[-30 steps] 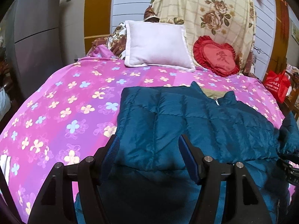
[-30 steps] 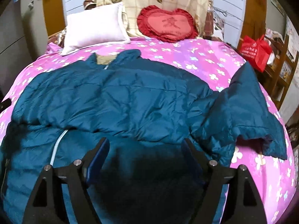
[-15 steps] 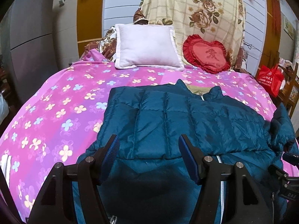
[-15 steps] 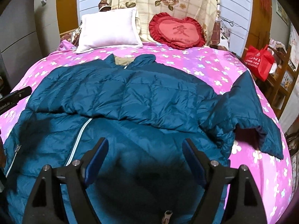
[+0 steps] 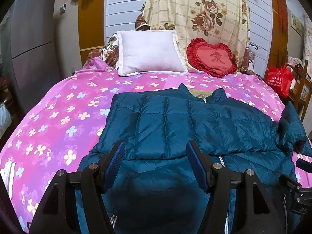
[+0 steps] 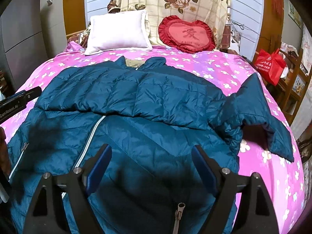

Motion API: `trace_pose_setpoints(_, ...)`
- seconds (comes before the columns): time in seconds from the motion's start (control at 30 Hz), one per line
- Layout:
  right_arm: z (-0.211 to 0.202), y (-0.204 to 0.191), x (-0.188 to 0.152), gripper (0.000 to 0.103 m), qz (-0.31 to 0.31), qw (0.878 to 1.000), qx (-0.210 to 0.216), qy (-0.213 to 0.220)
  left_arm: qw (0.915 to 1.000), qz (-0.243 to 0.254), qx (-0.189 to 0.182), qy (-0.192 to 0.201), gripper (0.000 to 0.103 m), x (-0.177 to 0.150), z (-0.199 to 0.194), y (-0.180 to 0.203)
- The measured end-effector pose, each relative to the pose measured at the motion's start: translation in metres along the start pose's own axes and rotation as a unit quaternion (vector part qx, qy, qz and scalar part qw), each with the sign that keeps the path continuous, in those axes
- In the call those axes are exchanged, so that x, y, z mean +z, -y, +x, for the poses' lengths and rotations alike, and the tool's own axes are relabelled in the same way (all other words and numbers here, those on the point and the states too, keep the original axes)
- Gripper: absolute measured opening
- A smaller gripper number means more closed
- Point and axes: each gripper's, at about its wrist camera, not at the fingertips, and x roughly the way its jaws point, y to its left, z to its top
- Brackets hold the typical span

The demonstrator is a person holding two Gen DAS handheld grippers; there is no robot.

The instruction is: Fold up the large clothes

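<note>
Jacket (image 6: pixel 156 105): quilted cloth, slight sheen (metal zip); bedspread (image 5: pixel 58 113): matt cloth.

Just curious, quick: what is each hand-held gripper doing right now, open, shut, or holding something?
Left hand-held gripper: open, holding nothing, above the jacket.
Right hand-held gripper: open, jaws have just been opening, nothing clamped, jacket below.

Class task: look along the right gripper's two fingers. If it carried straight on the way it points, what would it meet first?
Most likely the teal puffer jacket. The right gripper stands open above the jacket's lower front, tilted down at it, with nothing between. Exact contact spot is uncertain, since depth is unclear.
</note>
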Motion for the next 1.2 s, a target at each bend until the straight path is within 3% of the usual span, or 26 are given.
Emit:
trace_pose_setpoints(0.6, -0.01, 0.0, -0.007, 0.087, -0.006, 1.0, -0.004, -0.001, 0.9998, 0.016, -0.002, 0.014, 0.047, -0.008, -0.004, 0.016)
trace_pose_setpoints(1.2, -0.01, 0.008, -0.008, 0.089, -0.002, 1.0, -0.012, 0.003, 0.9996, 0.025, -0.01, -0.005, 0.047, -0.014, 0.008, 0.031)
